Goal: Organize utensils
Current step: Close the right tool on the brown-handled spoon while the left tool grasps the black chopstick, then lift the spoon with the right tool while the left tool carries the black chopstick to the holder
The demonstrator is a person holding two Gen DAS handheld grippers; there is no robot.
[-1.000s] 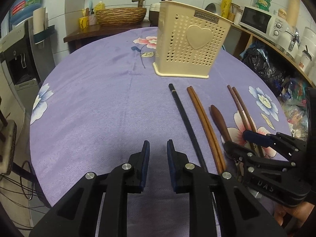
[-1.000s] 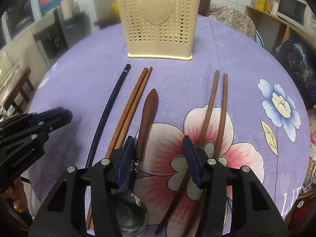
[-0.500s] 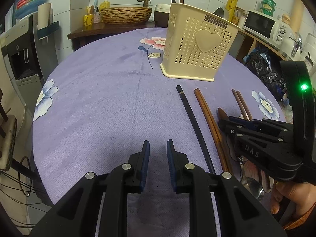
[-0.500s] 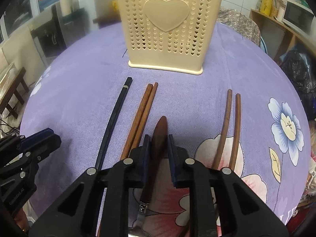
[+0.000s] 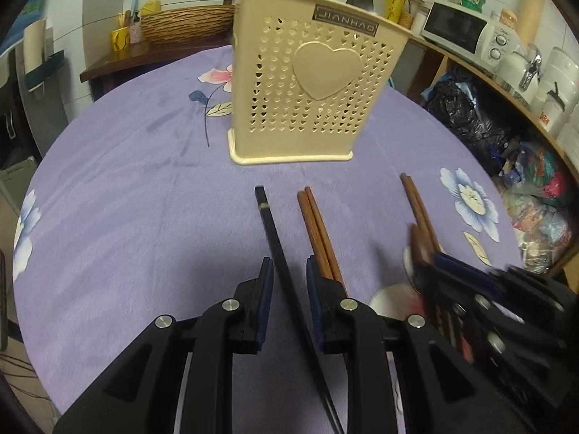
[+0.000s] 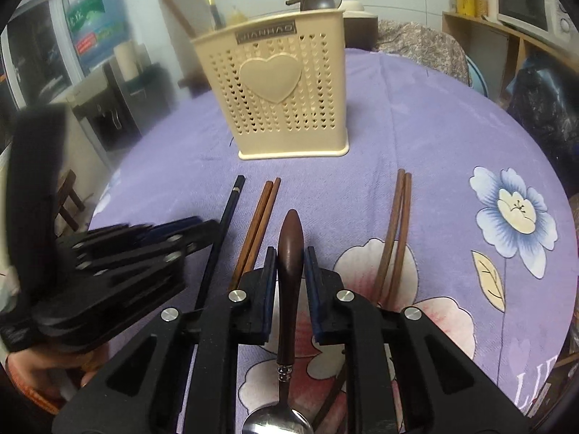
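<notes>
A cream perforated utensil caddy [image 5: 307, 83] [image 6: 282, 97] stands upright on the purple floral tablecloth [image 5: 144, 199]. In front of it lie a black chopstick [image 5: 269, 224] [image 6: 231, 202], a brown chopstick pair [image 5: 315, 224] [image 6: 264, 206] and a second brown pair [image 5: 416, 202] [image 6: 398, 209]. My right gripper [image 6: 289, 253] is shut on the dark wooden handle of a spoon [image 6: 287, 311], whose metal bowl [image 6: 277, 423] hangs near the camera. My left gripper [image 5: 288, 271] straddles the black chopstick with a narrow gap; its pads do not touch it. Each gripper shows blurred in the other's view.
A shelf with a microwave [image 5: 459, 32] and black bags [image 5: 466, 115] flanks the table's right side. A woven basket [image 5: 188, 27] sits on a counter behind, and a water dispenser [image 6: 94, 29] stands to the left. A hand [image 6: 39, 372] holds the left gripper.
My right jaws closed on the spoon's handle and raised it a little off the cloth. My left gripper slid right, from bare cloth to over the black chopstick, its gap unchanged.
</notes>
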